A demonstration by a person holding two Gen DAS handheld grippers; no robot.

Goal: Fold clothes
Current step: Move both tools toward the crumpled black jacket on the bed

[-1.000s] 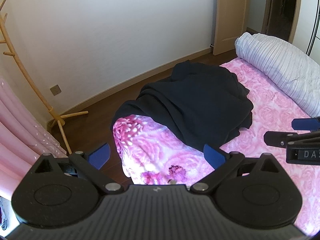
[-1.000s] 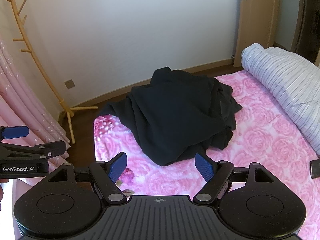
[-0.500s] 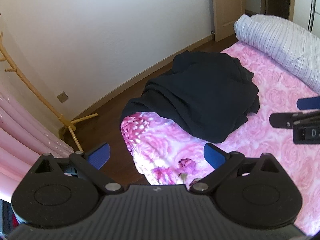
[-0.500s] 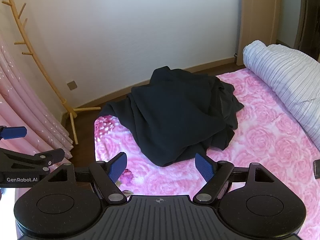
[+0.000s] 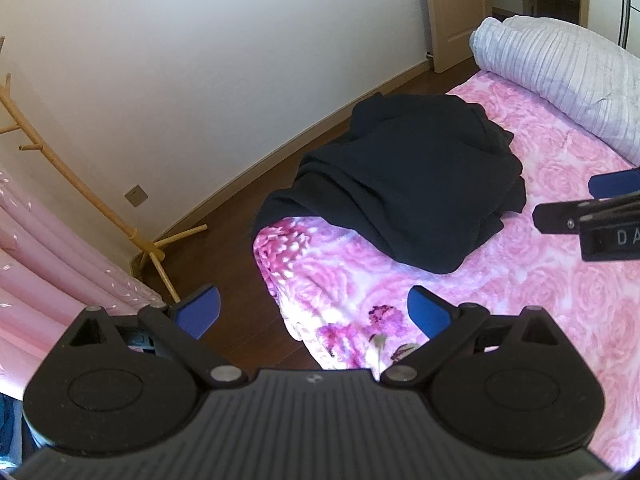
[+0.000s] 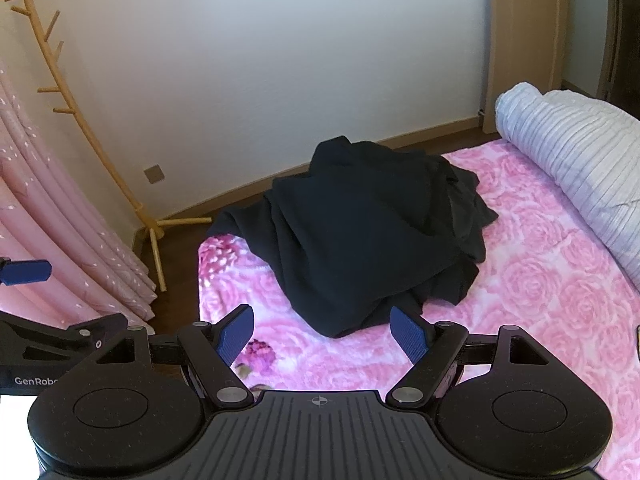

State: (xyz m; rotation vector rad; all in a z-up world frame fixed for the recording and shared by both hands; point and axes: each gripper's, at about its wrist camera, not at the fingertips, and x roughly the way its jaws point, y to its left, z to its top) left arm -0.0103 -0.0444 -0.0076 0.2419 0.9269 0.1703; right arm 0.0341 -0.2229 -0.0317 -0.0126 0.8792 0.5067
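Black crumpled cloth garment (image 6: pixel 372 244) mid-frame on pink rose-print bed (image 6: pixel 540 320) | ahead of both grippers, untouched | right gripper (image 6: pixel 324 334) nearer, released | left gripper (image 5: pixel 314 310) released

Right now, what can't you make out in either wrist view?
- Dark garment: bunched heap, both views; its type, sleeves and hems are buried in its own folds.
- Garment's far edge: drops over the bed side, out of sight.
- Striped bedding roll: cut off by the right frame edge.
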